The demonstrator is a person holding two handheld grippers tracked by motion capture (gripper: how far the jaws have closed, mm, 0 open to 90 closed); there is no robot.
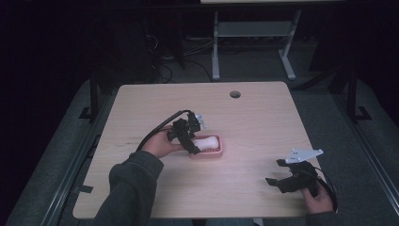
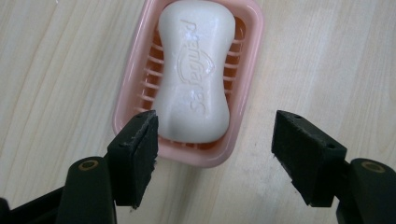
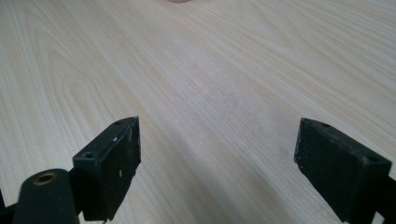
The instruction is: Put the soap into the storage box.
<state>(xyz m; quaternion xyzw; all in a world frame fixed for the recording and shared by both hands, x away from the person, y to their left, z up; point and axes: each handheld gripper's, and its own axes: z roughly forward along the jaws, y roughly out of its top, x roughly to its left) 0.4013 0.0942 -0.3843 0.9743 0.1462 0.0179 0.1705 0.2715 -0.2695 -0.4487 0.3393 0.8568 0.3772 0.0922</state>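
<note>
A pale wooden table (image 1: 254, 117) is seen, with a pink plastic soap dish (image 2: 135, 88) near its middle. A white bar of soap (image 2: 194, 74) is laid inside the dish. The left gripper (image 2: 215, 156) is held wide just over the dish's near end. The right gripper (image 3: 219, 163) is held wide above bare wood, well apart. The slippery soap could be squeezed out, or the light dish dragged along.

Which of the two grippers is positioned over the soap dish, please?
The left gripper, open above the white soap in the pink dish; the right gripper sits apart near the table's right edge.
</note>
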